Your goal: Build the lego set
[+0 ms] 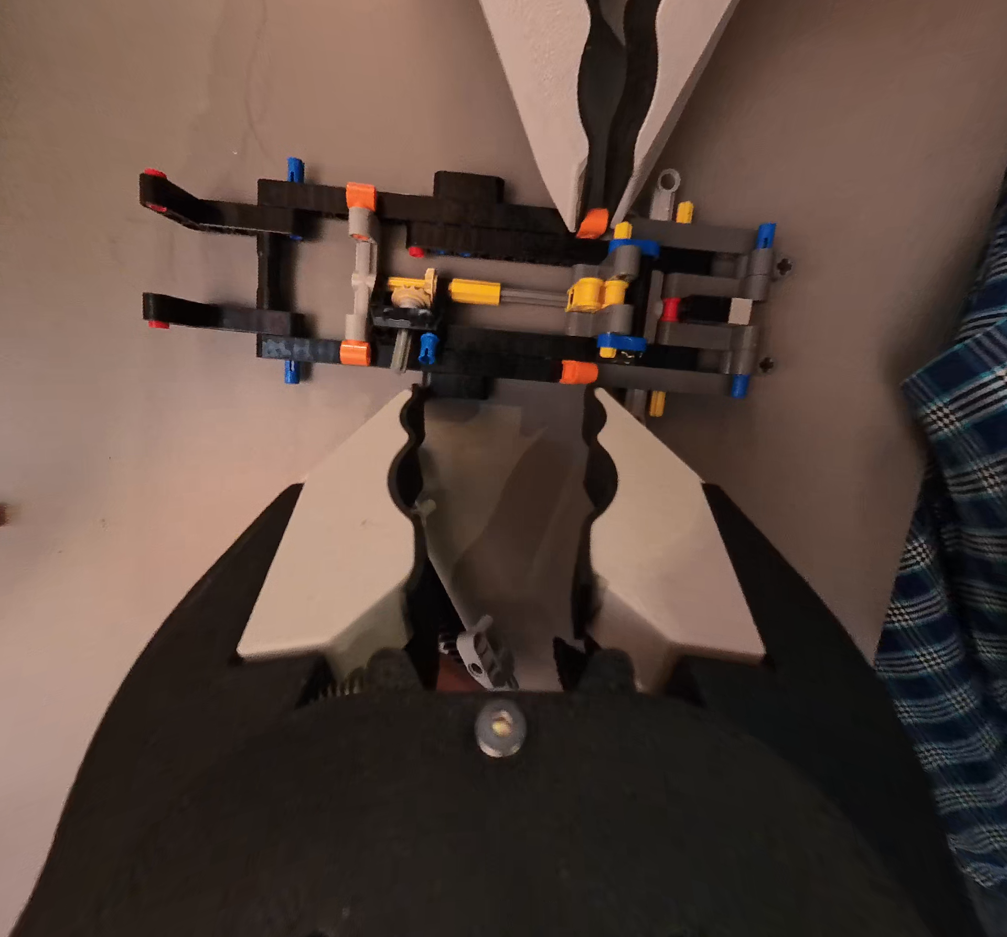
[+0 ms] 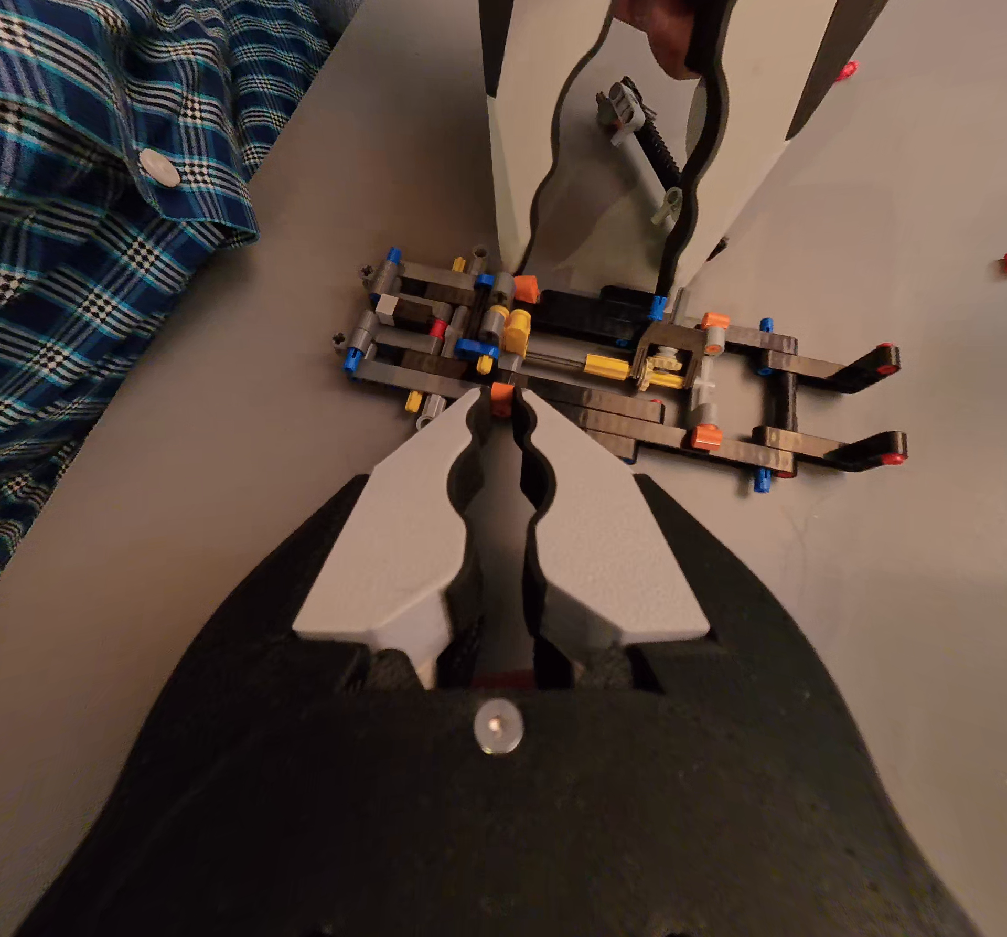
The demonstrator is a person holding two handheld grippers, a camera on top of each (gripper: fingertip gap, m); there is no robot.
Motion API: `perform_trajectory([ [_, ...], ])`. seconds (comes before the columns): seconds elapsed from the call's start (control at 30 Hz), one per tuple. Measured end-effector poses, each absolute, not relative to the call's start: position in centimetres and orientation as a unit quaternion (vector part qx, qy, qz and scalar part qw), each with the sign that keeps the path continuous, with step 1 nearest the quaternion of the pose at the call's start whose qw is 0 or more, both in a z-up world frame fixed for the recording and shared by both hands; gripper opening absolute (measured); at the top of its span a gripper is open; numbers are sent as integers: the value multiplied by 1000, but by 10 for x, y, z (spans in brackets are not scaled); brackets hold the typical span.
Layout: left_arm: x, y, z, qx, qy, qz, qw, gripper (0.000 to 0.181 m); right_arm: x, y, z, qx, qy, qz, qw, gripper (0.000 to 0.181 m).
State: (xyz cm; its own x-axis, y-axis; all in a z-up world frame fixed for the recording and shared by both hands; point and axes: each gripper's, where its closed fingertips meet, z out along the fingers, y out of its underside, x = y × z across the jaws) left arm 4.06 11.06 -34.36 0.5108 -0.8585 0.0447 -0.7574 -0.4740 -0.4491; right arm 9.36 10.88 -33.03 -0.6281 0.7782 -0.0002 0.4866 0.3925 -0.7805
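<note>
A long lego chassis (image 1: 490,243) of black and grey beams with orange, blue, yellow and red pins lies flat on the table; it also shows in the right wrist view (image 2: 599,404). My left gripper (image 1: 501,393) is open, with its tips at the chassis's near side on either side of a black block (image 1: 457,385). From the opposite side my right gripper (image 2: 501,404) is shut on an orange piece (image 2: 501,393) on the chassis's edge beam. That piece (image 1: 593,222) and the right gripper (image 1: 594,227) show at the top of the left wrist view.
A small grey piece with a black toothed rack (image 2: 635,112) lies on the table between my left fingers (image 1: 482,649). A person's blue plaid shirt (image 2: 109,148) is at the table's edge (image 1: 953,475). A loose red pin (image 2: 847,70) lies farther off. The tips of one gripper are about 6 cm away from the tips of the other.
</note>
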Motion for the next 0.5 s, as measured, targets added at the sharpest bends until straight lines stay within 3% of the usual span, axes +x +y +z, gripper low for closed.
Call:
perform_trajectory([
  [0.07,40,112,-344,-846,480,-131,190,54,94,109,-330,-388,-814,391,187,5],
  [0.1,36,118,-344,-849,477,-116,197,29,95,107,-330,-384,-815,392,183,5],
  [0.2,36,120,-343,-845,480,-131,194,23,95,105,-331,-381,-817,393,180,5],
  [0.27,35,117,-343,-844,485,-135,184,30,93,107,-332,-389,-816,388,181,5],
  [0.33,40,107,-341,-840,488,-161,172,57,92,108,-333,-391,-816,384,184,5],
  [0.4,44,100,-341,-842,482,-175,167,68,92,108,-333,-391,-816,384,185,5],
  [0.5,46,100,-341,-848,467,-174,180,69,93,107,-333,-390,-816,384,185,5],
])
